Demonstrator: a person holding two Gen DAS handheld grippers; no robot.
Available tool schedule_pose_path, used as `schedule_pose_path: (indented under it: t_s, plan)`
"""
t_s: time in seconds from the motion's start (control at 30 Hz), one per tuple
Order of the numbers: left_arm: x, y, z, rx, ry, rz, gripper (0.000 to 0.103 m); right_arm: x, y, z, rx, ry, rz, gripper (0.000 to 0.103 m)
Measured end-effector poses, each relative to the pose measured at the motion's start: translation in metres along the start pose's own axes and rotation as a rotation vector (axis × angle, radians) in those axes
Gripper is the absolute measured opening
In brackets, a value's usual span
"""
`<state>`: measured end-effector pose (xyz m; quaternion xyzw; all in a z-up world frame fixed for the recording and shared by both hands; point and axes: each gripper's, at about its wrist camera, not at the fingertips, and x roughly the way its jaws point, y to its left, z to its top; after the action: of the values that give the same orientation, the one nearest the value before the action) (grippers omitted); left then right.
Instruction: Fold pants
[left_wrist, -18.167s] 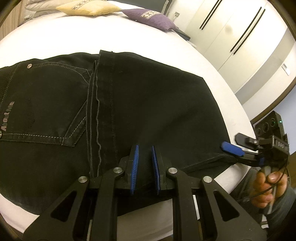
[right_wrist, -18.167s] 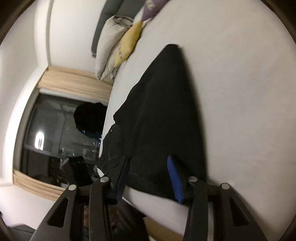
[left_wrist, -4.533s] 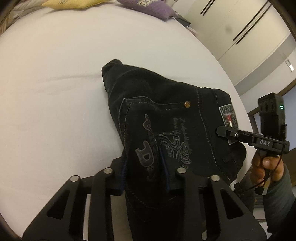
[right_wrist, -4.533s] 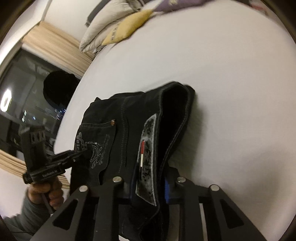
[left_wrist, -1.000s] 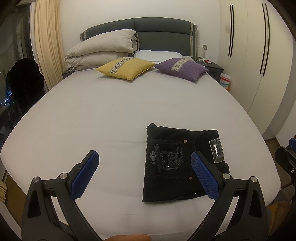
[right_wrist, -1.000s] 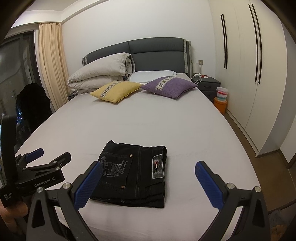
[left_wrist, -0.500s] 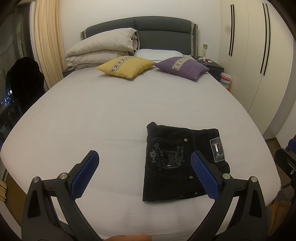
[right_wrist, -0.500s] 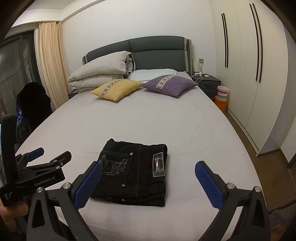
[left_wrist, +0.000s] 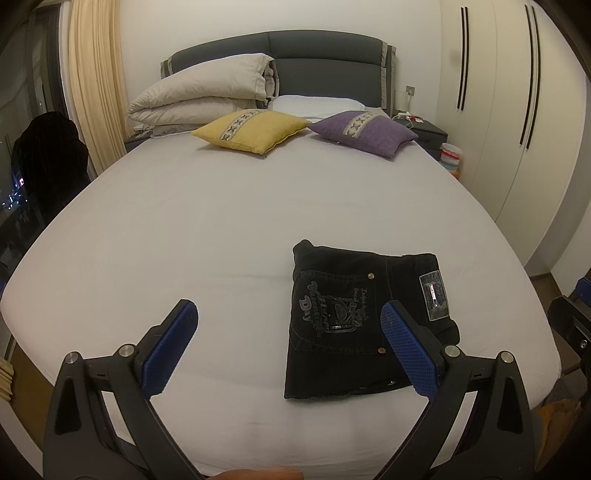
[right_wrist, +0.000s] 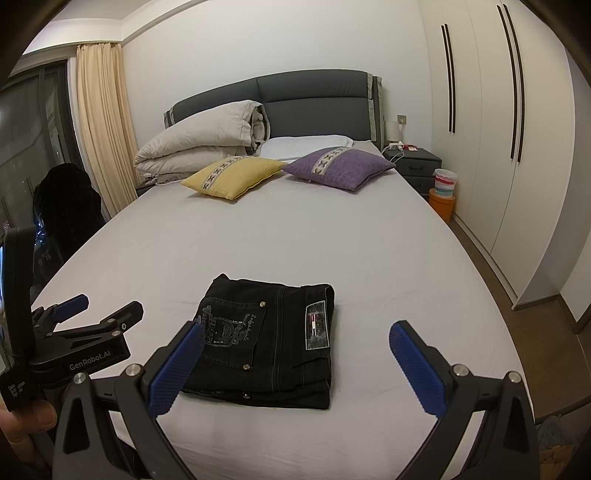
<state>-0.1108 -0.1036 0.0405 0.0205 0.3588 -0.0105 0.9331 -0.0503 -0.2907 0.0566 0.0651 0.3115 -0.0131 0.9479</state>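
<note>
Up close, left gripper (left_wrist: 290, 345) spread wide, nothing between the blue pads (left_wrist: 170, 347) with their dimpled rubbery grid, mounted on matte black arms with shiny round bolts. Same deal with the right gripper (right_wrist: 295, 363): splayed open, gripping nothing, textured blue pads (right_wrist: 415, 373) hanging over the near edge of the bed (right_wrist: 280, 236). Just past them, pants (right_wrist: 267, 338) folded into a chunky, roughly square stack of black denim, lying flat on the smooth white sheet near the foot of the bed, touching neither gripper. Pale stitching around a back pocket with a faded printed design, little metal rivets, and a rectangular grey patch (right_wrist: 316, 325) on the waistband. Further back, loads of plain, slightly creased sheet. Then a yellow cushion (right_wrist: 232, 175) and a purple cushion (right_wrist: 340, 166), both square and woven-looking with a patterned band. Behind those, a puffy beige duvet (right_wrist: 207, 142) folded in thick layers, a white pillow, and a padded dark grey headboard (right_wrist: 314, 96).
</note>
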Motion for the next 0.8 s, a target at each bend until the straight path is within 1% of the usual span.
schedule_pose_path:
  t_s: [0.2,0.5,0.8]
  plan:
    - [0.000,0.000,0.000,-0.001,0.003,-0.003,0.101,0.001,-0.001,-0.001,0.000,0.002,-0.002,0.103]
    - [0.000,0.001,-0.003,-0.001,0.008,-0.003,0.101,0.005,-0.001,-0.013,-0.001,0.012,-0.003,0.103]
    - [0.001,0.000,-0.003,0.003,0.011,-0.001,0.101,0.005,-0.001,-0.016,-0.001,0.017,-0.002,0.103]
